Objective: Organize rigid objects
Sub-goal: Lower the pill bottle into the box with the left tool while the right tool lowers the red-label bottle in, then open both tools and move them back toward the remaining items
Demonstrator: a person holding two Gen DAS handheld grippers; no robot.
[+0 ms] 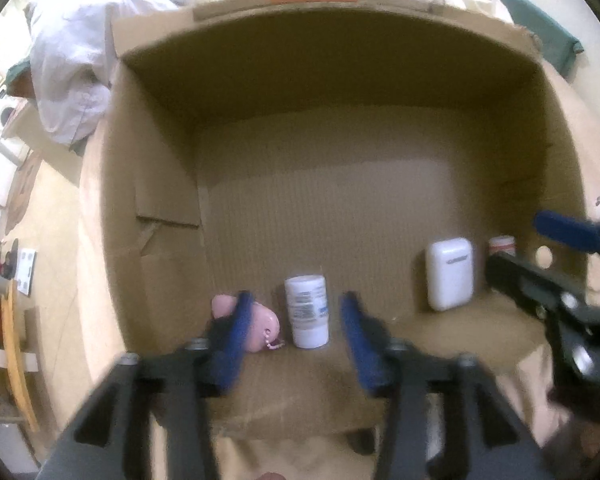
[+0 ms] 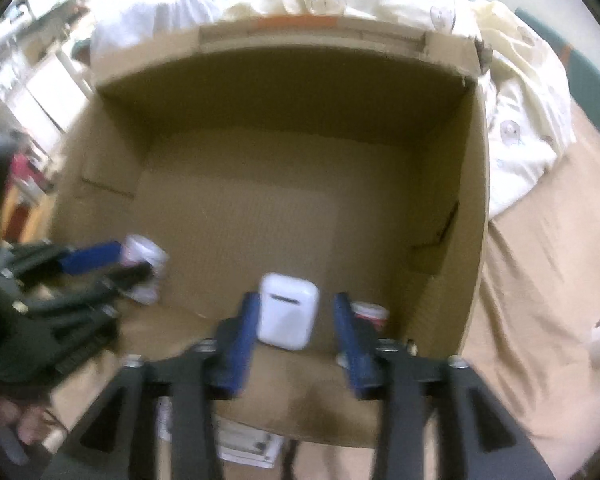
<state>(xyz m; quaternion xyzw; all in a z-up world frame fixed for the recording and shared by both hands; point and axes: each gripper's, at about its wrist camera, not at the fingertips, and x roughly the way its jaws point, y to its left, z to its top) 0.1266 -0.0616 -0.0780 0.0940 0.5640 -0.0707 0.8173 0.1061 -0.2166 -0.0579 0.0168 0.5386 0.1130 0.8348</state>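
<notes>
Both claws over open cardboard box (image 1: 160,208), pointing steeply down; all items sit along box's near edge.

L gripper (image 1: 296,312): jaws apart, nothing clamped. White bottle (image 1: 307,312) stands upright between blue fingers (image 1: 236,332), clear gap each side. Pink toy (image 1: 260,326) w/ bead chain lies just left of bottle, partly behind left finger, toward near-left corner.

R gripper (image 2: 294,312): jaws apart, not pressing. White earbud case (image 2: 286,310) between the fingers, standing on floor of box, gaps visible both sides. Small red-and-white pot (image 2: 370,312) just beside it, toward near-right corner, half hidden by right finger.

Handling (judgement): bottle prob. light plastic, stiff, smooth – grip mid-body across dia.; tall so may tip if nudged. Case hard, glossy, rounded – likely slippery; take across flat faces, low. Toy looks slightly soft; chain may snag. Pot short, squat – grip across sides.

Writing: bottle label has barcode-like print + a blue patch, not legible. Case has a dark mark on front, too blurred to read. No brand readable anywhere.
</notes>
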